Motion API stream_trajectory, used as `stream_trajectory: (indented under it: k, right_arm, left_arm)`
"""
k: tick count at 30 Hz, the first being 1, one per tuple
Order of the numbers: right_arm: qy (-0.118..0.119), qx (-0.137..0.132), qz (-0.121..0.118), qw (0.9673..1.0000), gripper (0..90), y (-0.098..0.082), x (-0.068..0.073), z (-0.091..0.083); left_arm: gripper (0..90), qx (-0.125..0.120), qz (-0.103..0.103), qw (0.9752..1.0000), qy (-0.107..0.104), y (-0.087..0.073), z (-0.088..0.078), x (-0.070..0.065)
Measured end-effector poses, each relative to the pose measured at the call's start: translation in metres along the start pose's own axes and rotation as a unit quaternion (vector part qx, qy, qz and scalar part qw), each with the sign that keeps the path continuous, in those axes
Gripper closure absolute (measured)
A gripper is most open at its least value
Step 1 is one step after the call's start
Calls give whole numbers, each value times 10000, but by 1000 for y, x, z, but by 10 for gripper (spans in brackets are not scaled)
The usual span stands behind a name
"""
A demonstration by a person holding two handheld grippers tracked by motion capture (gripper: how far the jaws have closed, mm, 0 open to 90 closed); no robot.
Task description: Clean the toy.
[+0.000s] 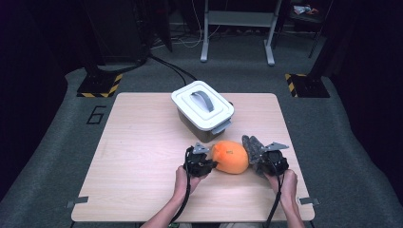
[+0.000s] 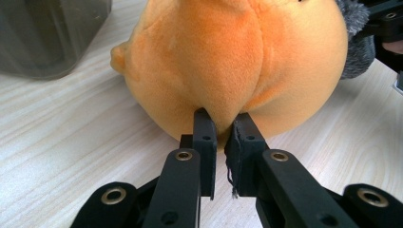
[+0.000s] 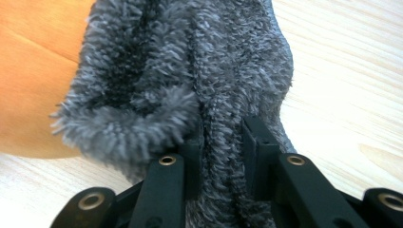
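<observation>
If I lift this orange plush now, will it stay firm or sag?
The plush looks soft and light; its fabric puckers where the left hand-held gripper pinches it. It will probably sag or stretch. Its round body may roll if released.

Readable: a single large dark numeral "6" (image 1: 96, 115), marked on the grey floor (image 1: 57, 137), at about nine o'clock from the table (image 1: 142, 156), just off its far left corner. Near it, at roughly ten o'clock, yellow-and-black hazard striping (image 1: 100, 89) edging a dark base plate; a matching striped plate (image 1: 304, 84) at about two o'clock. Small dark mark on the top of the orange plush (image 1: 230, 157), too small to read. No lettering or brand legible on the white lidded box (image 1: 203, 110), nor in either gripper view.
</observation>
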State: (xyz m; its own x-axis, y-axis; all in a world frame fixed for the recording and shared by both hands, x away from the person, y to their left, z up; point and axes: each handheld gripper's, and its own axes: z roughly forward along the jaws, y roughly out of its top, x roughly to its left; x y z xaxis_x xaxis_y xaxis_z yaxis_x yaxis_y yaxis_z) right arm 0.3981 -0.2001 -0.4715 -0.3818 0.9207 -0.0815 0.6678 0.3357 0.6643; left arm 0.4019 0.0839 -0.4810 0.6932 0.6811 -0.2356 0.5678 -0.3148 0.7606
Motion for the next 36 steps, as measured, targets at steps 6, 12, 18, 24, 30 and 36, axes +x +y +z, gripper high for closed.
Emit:
stream_trajectory:
  k: [6,12,18,24,30,36]
  right_arm:
    - [-50,-477,-146,9987,722,10,4,-30]
    - [27,-854,-497,9951,721,25,25,-55]
    - [228,-1144,-740,9904,721,37,43,-68]
    - [638,-1168,-1030,9857,721,48,64,-60]
    - [660,-946,-1107,9871,721,50,73,-42]
    - [654,-863,-890,9901,721,45,59,-37]
  left_arm:
    - [825,20,-51,10000,32,-2,-1,3]
    - [825,52,-63,9999,69,-3,-1,4]
    - [825,83,2,10000,31,-2,-1,3]
    - [824,54,1,10000,21,-1,0,1]
    - [824,49,-20,10000,11,-2,0,2]
    - [824,29,-28,10000,-31,-3,0,1]
